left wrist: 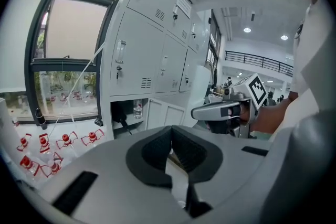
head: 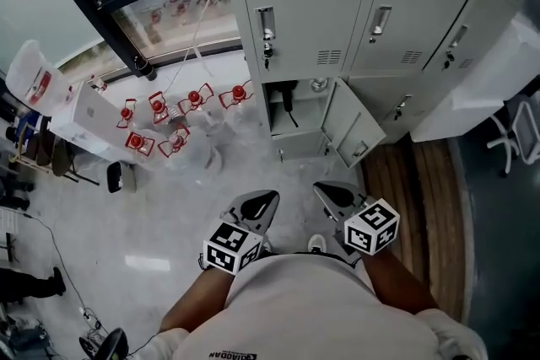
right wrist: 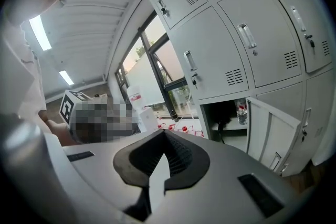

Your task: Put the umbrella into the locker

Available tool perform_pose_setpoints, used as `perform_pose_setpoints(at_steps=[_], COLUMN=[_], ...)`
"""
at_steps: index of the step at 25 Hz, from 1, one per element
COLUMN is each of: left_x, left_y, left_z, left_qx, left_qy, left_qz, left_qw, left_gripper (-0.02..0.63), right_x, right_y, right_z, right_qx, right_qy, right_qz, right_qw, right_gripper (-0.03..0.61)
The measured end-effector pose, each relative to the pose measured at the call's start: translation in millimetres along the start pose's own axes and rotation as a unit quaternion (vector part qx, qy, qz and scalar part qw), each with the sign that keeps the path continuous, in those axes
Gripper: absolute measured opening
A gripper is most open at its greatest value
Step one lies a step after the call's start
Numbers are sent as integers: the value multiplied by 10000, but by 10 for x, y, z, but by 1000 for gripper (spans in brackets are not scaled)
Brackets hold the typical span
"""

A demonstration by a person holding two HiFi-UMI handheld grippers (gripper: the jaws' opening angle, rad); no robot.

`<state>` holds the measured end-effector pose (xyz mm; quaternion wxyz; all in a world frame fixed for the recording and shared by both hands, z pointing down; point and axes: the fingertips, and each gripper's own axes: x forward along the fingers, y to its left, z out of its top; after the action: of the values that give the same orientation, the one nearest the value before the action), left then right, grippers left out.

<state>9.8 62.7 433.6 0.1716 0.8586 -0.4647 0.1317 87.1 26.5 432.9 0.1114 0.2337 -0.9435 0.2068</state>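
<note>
The open locker [head: 283, 146] is in the bottom row, its door [head: 354, 131] swung out to the right. Inside it a black umbrella [head: 288, 101] leans at the left, and a water bottle [head: 318, 84] stands beside it. Both also show in the left gripper view, umbrella [left wrist: 122, 113] and bottle [left wrist: 137, 108], and in the right gripper view, umbrella [right wrist: 223, 115] and bottle [right wrist: 241, 112]. My left gripper [head: 257, 202] and right gripper [head: 333, 194] are held close to my body, well back from the locker. Both are shut and hold nothing.
Several red-capped wire-framed items [head: 160, 118] lie on the floor left of the lockers, by a white box [head: 93, 118]. A wooden strip [head: 418, 206] runs along the floor at the right, with a white table [head: 481, 88] and a chair [head: 523, 131] beyond. The other locker doors are closed.
</note>
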Motion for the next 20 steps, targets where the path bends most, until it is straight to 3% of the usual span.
perform_pose_setpoints(at_steps=[20], left_x=[-70], left_y=[119], left_z=[71], left_qx=[133], left_qy=[-116], left_qz=[-210], left_qw=[9996], left_gripper=[15], right_x=[195], right_y=[106], right_z=[-2], right_qx=[3], right_qy=[87], right_qz=[-126], right_qw=[9999], right_gripper=[40])
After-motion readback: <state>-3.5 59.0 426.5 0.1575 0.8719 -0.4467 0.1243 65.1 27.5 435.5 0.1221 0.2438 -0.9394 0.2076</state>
